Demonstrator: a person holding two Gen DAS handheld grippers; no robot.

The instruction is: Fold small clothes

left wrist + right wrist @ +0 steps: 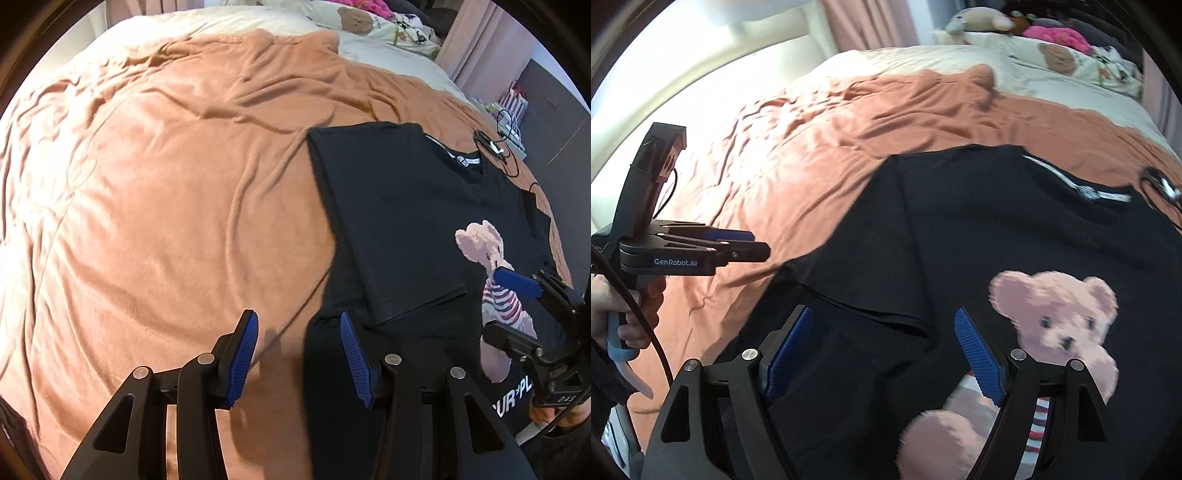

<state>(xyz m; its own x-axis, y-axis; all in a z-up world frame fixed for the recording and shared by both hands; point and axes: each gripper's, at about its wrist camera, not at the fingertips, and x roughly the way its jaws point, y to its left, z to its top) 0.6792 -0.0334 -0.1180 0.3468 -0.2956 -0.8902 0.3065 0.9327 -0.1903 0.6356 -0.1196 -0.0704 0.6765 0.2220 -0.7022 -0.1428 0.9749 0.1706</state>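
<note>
Your left gripper (299, 354) hangs with its jaws apart and empty at the lower centre of its view, over the black T-shirt's (399, 221) left edge. Your right gripper (882, 354) is spread wide and empty above the folded-in sleeve (864, 280); the shirt lies on the orange blanket (147, 184).

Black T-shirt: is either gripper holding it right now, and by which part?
No. The left gripper and right gripper are both open above the black T-shirt, with nothing between their pads.
</note>
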